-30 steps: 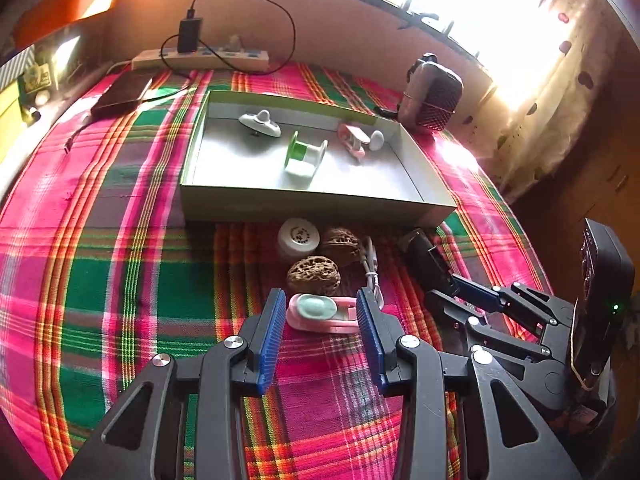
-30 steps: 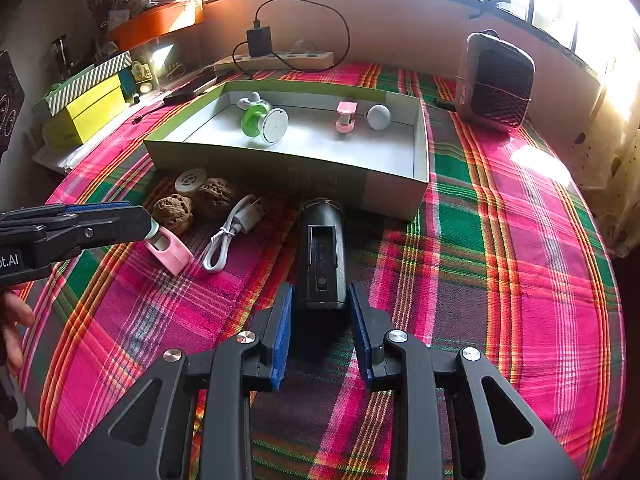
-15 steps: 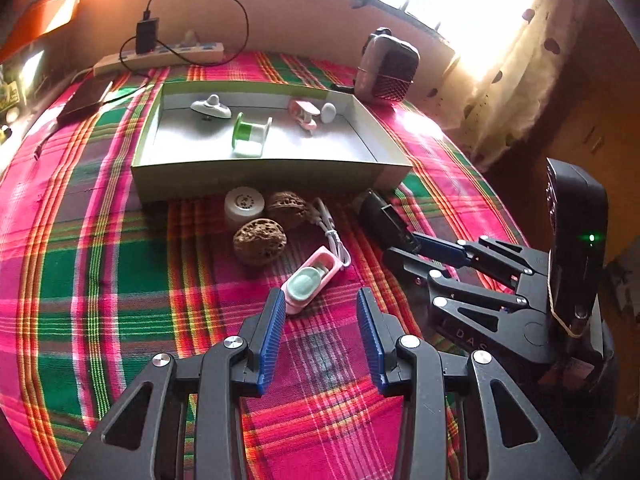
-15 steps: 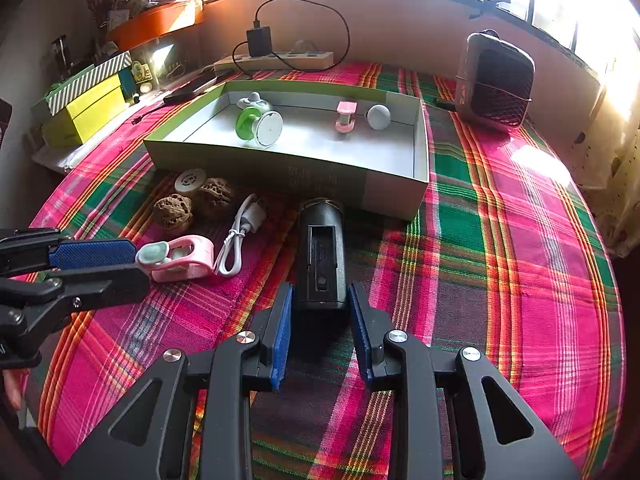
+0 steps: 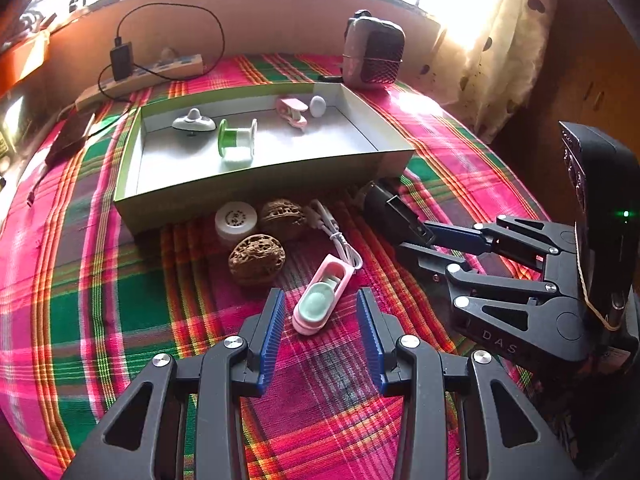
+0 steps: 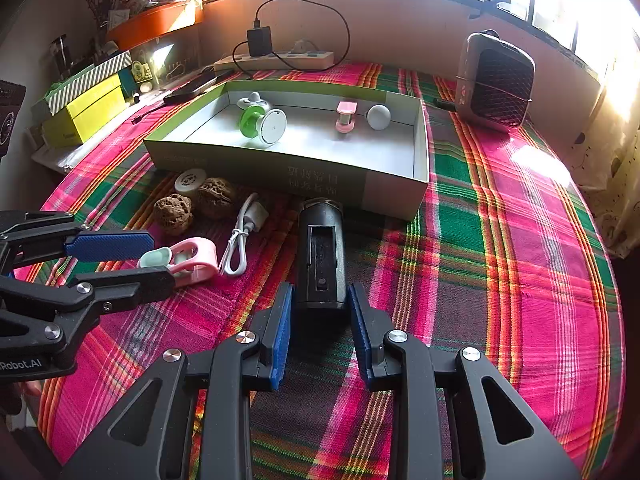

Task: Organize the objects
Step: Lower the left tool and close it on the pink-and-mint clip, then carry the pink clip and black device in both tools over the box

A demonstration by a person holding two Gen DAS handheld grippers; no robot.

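Note:
A pink clip with a mint pad [image 5: 320, 304] lies flat on the plaid cloth, its near end between the blue pads of my left gripper [image 5: 321, 296]. That gripper is open, with a gap on each side of the clip. From the right wrist the left gripper [image 6: 160, 258] straddles the pink clip [image 6: 196, 256] from the left. My right gripper [image 6: 321, 288] is shut on the near end of a black cylinder [image 6: 322, 248] that rests on the cloth in front of the open box [image 6: 280, 168]. The left wrist view shows the right gripper [image 5: 416, 238] and the black cylinder [image 5: 390, 208] to the right.
Two walnuts [image 5: 256, 258], a white disc [image 5: 236, 220] and a coiled white cable [image 5: 336, 236] lie before the box's front wall [image 5: 260, 184]. Inside are a green spool, a white top, a pink clip and a white ball. A speaker [image 6: 496, 80] and power strip [image 6: 276, 60] stand behind.
My left gripper rolled, drew back from the pink clip, then came up around its end. The clip swung round on the cloth. The right gripper and the black cylinder stayed still.

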